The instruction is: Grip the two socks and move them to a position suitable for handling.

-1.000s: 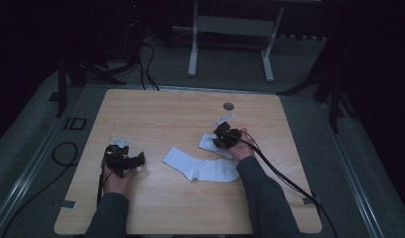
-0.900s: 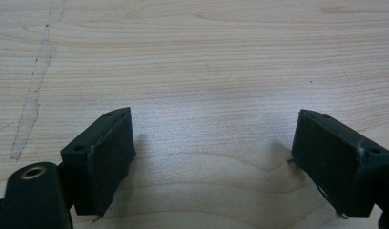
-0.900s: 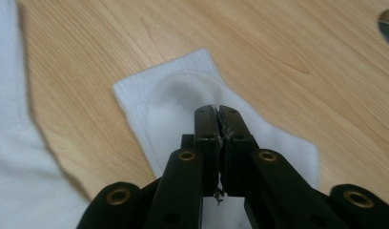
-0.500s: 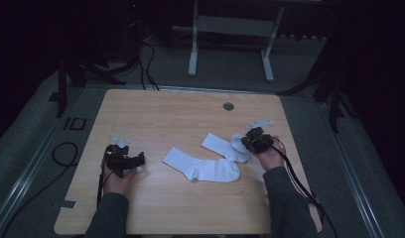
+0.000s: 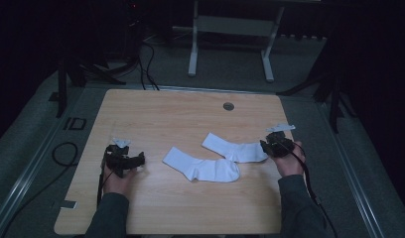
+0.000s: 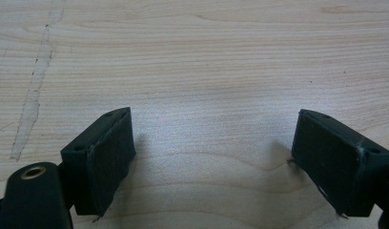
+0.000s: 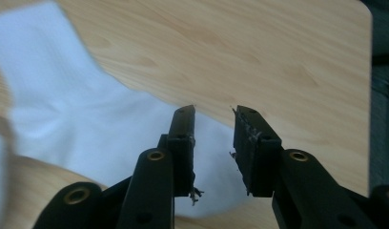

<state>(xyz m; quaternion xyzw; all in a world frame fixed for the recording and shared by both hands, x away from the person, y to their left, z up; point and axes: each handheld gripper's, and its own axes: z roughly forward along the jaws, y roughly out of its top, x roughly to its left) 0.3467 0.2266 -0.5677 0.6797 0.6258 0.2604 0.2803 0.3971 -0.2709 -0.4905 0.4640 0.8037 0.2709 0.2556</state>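
Since a second ago the right gripper [image 5: 268,145] has drawn one white sock [image 5: 234,149] out toward the table's [image 5: 180,116] right side, off the other sock [image 5: 200,167]. Its jaws now stand slightly apart over the flat sock's end, gripping nothing. The left gripper [image 5: 137,159] stays put, jaws wide open on bare wood, well apart from both socks.

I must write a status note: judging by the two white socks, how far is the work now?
Done: both white fabric socks lie flat on the wooden table, the nearer sock overlapping the farther sock. In hand: the right tool is slightly open over the farther sock's end; the left tool rests open over bare wood. Left: probably pairing or folding them.
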